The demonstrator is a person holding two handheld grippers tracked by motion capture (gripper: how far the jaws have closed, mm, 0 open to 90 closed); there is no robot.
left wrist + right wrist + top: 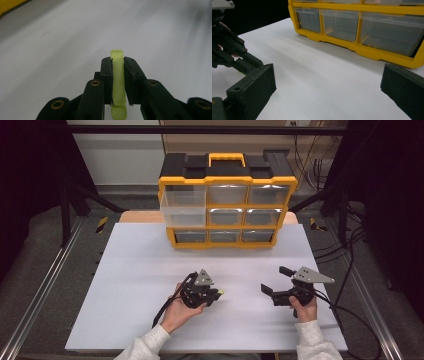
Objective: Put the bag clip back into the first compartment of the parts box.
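Note:
A thin yellow-green plastic strip (118,80) stands upright between the jaws of my left gripper (117,65), which is shut on it. In the high view the left gripper (218,294) hovers over the white board near its front middle, the strip's tip (220,292) just showing. My right gripper (274,281) stands to the right of it, open, with nothing between its wide-apart jaws. In the right gripper view its own gripper (328,81) looks toward the yellow drawer cabinet (387,53), and the left gripper (227,47) shows at the far left.
A yellow and black drawer cabinet (227,202) with clear drawers stands at the board's far edge; its top-left drawer (183,207) is pulled out. The white board (150,270) lies between it and my grippers. Cables (345,312) trail off to the right.

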